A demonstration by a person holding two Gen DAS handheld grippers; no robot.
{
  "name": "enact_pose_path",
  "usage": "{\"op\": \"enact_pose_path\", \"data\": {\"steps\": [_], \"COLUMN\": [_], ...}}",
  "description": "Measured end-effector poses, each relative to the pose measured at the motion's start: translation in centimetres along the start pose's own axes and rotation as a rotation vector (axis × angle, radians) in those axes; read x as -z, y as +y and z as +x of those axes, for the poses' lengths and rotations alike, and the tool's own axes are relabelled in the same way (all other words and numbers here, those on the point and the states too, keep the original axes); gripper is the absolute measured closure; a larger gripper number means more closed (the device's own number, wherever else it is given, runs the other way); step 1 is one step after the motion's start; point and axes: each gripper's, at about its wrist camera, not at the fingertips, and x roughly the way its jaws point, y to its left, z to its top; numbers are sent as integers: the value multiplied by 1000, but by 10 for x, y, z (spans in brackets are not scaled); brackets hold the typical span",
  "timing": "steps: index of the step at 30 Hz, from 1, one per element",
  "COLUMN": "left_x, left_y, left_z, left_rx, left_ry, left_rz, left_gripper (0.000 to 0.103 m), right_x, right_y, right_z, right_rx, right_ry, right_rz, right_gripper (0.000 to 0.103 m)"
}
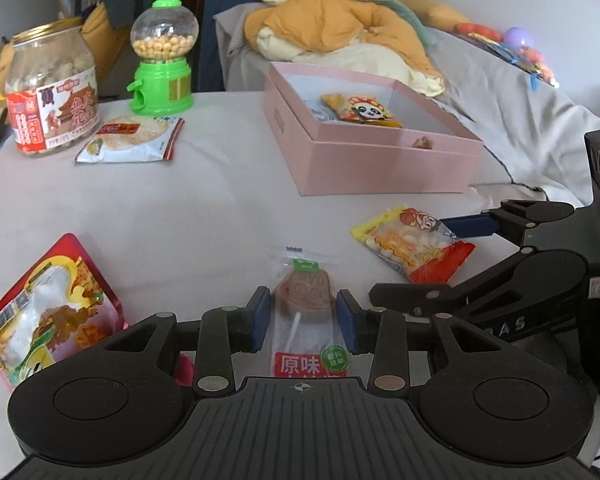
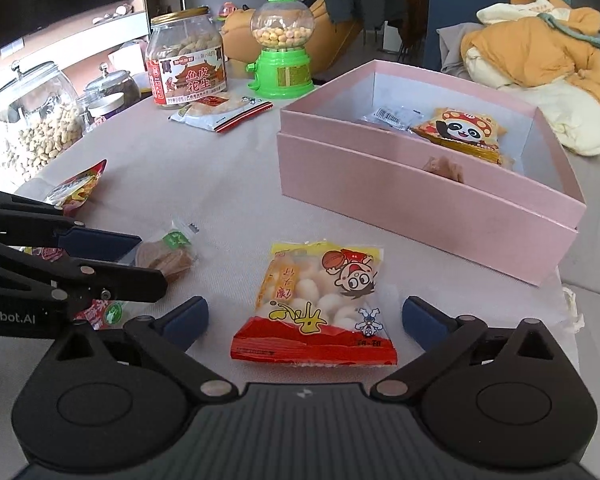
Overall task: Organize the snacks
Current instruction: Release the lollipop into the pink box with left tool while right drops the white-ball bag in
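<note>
Your left gripper (image 1: 303, 316) straddles the lollipop (image 1: 305, 294), pads not visibly pressing. Your right gripper (image 2: 305, 318) gapes wide around the puffs bag (image 2: 320, 304), lower centre

left wrist view: rides on the left tool (image 1: 303, 316), tilted down across the surface (image 1: 204, 200), close above a lollipop packet (image 1: 304, 312); pink box (image 1: 380, 160) ahead and right.
right wrist view: rides on the right tool (image 2: 304, 316), tilted down, close above a puff bag (image 2: 320, 304); pink box (image 2: 420, 208) ahead and right, nearer than in the left view.
shared: pink box, green dispenser (image 1: 162, 60) (image 2: 282, 48) and jar (image 1: 52, 92) (image 2: 188, 60) left of the box, lollipop packet (image 2: 168, 256), puff bag (image 1: 414, 244).
cross-sight: each view catches the other tool, the right tool (image 1: 440, 256) at the right edge, the left tool (image 2: 144, 258) at the left edge.
</note>
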Motion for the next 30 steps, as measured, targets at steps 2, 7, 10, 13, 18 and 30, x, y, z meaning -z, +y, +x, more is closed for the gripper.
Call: {"op": "enact_pose_path", "data": {"steps": [2, 7, 10, 13, 18, 30], "left_x": [6, 17, 12, 6, -6, -46], "left_y": [-3, -27, -28, -28, -34, -56], "left_z": [-2, 0, 2, 4, 10, -16], "left_rx": [-12, -96, -102, -104, -132, -92], "left_ry": [-28, -69, -47, -11, 67, -47], "left_rz": [11, 129, 104, 101, 103, 130], "left_gripper": [60, 56, 55, 55, 55, 61], "right_x": [0, -1, 1, 3, 16, 29], "right_y": [-2, -3, -2, -10, -23, -13], "right_z": [-1, -1, -5, -14, -44, -90], "right_rx": [-5, 87, 108, 166, 134, 176], "right_ry": [-10, -40, -65, -69, -95, -191], "right_rz": [22, 67, 75, 136, 199, 143], "right_gripper": [0, 14, 42, 46, 46, 46]}}
